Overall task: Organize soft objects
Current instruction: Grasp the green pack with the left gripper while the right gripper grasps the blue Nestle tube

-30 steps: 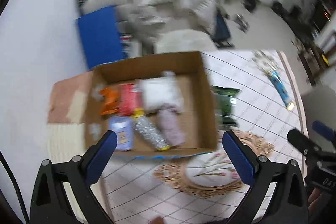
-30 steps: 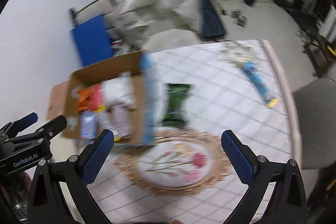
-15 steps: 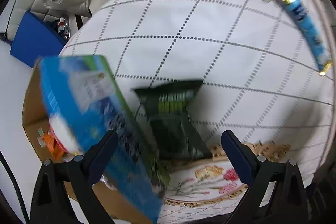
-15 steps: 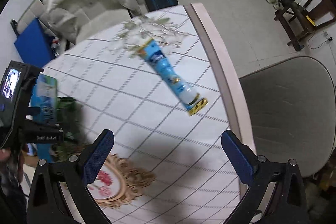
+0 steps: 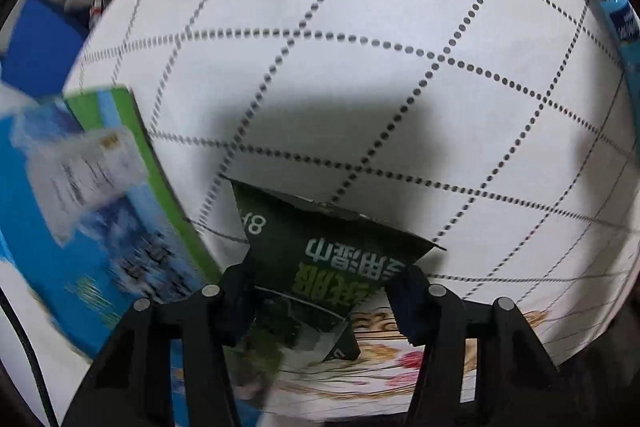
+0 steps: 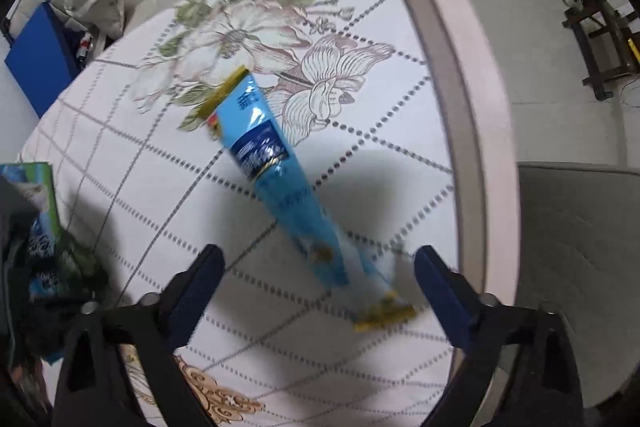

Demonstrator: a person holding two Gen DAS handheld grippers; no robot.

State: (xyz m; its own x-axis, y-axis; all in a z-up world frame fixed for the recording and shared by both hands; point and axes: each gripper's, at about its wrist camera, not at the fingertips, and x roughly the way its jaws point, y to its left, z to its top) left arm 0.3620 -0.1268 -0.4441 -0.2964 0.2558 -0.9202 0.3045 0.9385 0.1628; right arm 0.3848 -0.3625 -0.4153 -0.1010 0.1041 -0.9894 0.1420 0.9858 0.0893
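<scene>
Wipes packet (image 5: 320,279) now sits between my left gripper's (image 5: 324,303) narrowed fingers, while my right gripper (image 6: 316,287), fingers apart, has closed on the blue tube (image 6: 280,179).

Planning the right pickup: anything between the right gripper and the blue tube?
Nothing: in the right wrist view the blue tube already reaches between the open right gripper's fingers, over bare tablecloth.

1. The dark green packet (image 5: 316,267) is a glossy plastic film, creased at its top edge.
2. The blue tube (image 6: 280,179) is shiny plastic (gold foil-like bands at both ends).
3. The box side (image 5: 80,211) is printed glossy card.
4. The counter (image 5: 360,67) wears a smooth, matt printed cover.
</scene>
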